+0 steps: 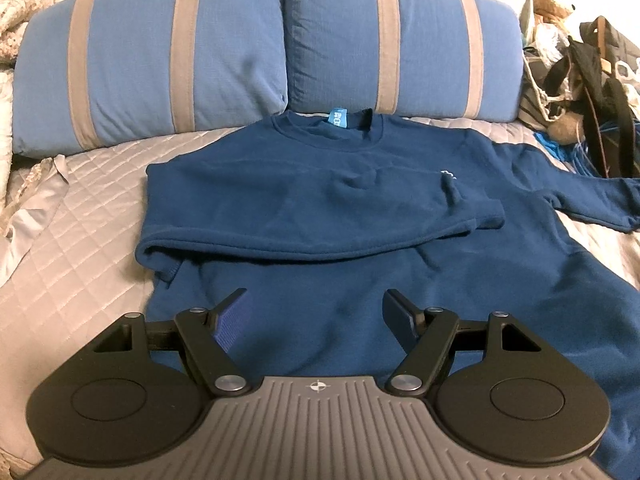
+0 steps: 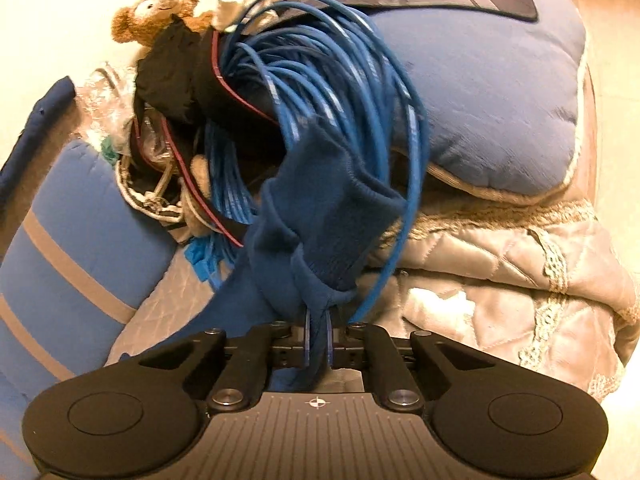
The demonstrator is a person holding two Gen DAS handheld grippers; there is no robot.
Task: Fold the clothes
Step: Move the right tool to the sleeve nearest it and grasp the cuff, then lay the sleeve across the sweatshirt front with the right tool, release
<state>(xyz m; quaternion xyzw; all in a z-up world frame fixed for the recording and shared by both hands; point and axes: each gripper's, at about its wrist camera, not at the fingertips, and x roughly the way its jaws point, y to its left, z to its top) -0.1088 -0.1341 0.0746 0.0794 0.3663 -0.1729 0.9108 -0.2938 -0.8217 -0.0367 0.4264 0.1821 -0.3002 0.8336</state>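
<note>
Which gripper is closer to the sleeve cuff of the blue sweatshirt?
Right. The right gripper is shut on the sleeve cuff, holding it up. The left gripper hovers open over the sweatshirt's lower body, away from that cuff.

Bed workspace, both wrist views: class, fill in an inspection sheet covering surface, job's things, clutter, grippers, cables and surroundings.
Surface: quilted grey bedspread, partly bare.
Job's things: navy sweatshirt lying flat, one sleeve folded across the chest; other sleeve's cuff pinched and lifted.
Clutter: teddy bear, black fabric, striped bag piled beside the sweatshirt.
Grippers: left gripper open above the hem, empty; right gripper shut on the cuff.
Cables: blue cable coil right behind the cuff; snag risk.
Surroundings: two blue striped pillows, blue cushion.
</note>
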